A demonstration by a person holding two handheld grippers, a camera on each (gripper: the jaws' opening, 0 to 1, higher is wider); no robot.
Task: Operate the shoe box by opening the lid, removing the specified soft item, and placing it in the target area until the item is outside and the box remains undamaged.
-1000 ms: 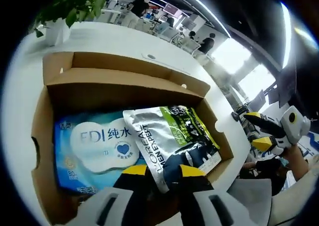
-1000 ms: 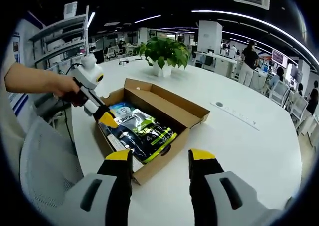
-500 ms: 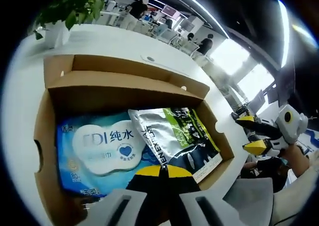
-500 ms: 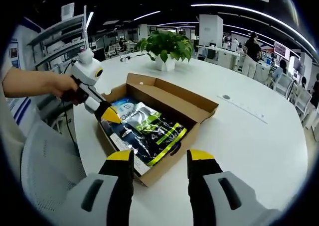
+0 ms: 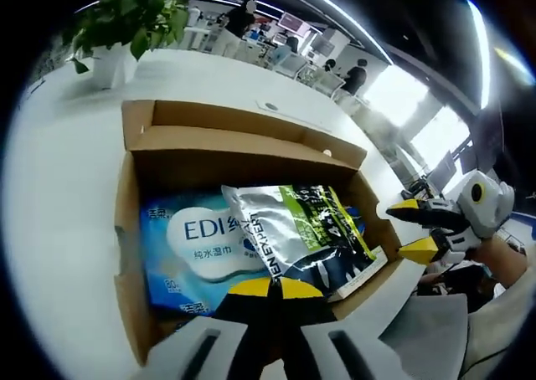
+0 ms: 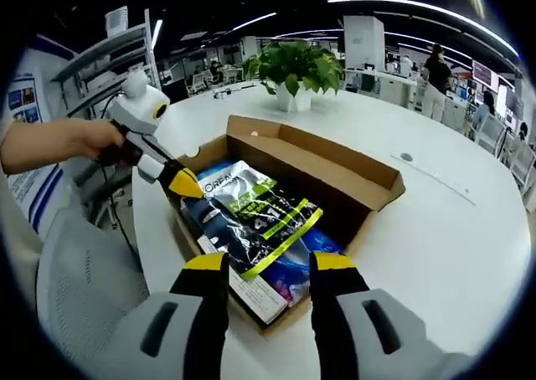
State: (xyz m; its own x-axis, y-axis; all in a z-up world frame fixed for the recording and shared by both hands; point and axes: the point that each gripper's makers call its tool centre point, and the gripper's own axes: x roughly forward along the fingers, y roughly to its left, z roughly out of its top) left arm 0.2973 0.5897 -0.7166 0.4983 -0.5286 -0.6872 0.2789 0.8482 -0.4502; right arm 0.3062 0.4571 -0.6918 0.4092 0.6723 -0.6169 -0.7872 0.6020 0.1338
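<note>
Left gripper (image 5: 270,287) closed on near edge of silver-green pouch (image 5: 297,233) — pouch inside open box (image 5: 243,146), atop blue wipes pack (image 5: 188,246). Right gripper (image 6: 260,263) open, empty, hovering near box. Removal step under way; next — lift pouch clear of walls, set on white table (image 6: 452,229). Plant (image 6: 293,70) beyond.

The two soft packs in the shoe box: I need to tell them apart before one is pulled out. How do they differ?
The silver-and-green pouch lies on top and slanted, its corner pinched by the shut left gripper; the blue wipes pack lies flat beneath, untouched. The pouch is glossy foil with dark print; the wipes pack is blue with a white oval label. Both sit inside the open cardboard box.
</note>
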